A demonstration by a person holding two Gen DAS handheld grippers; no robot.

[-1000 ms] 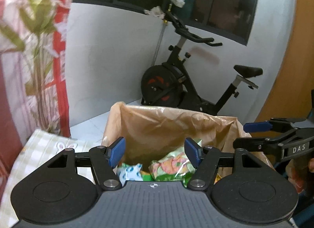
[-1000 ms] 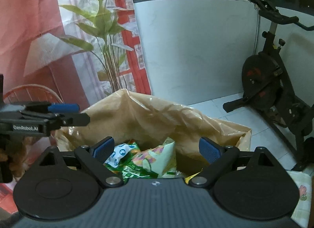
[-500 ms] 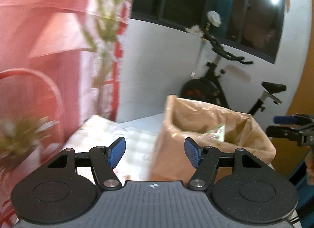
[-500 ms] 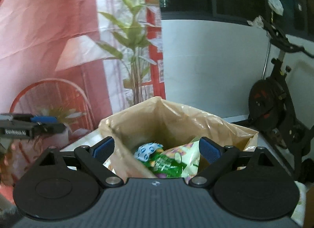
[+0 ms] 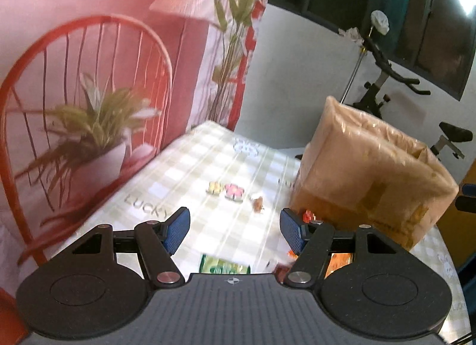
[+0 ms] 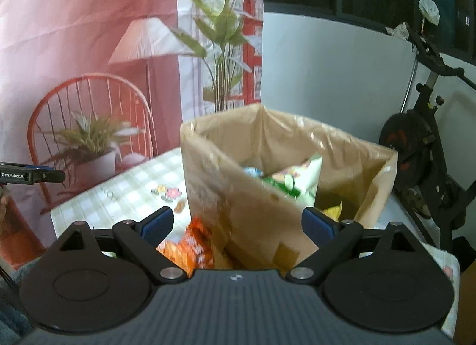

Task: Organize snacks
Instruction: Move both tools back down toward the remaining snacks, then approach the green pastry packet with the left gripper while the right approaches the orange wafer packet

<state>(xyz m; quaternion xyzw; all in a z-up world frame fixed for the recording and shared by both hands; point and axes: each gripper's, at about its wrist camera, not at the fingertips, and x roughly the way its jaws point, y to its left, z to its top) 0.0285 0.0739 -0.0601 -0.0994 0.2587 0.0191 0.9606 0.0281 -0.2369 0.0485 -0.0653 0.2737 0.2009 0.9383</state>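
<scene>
Left gripper spread, empty, over checked surface; green snack packet just below it, left of the lined box. Right gripper spread, empty, before the box. Only the right view shows inside: green-white packets. Orange packet lies against the box's left foot.

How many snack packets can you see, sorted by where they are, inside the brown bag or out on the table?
Inside the brown bag: 3 (a blue-and-white packet, a green-and-white packet, a yellow packet); more may lie hidden below.
On the table: 2 (a green packet, an orange packet).
Total: 5 visible.
</scene>
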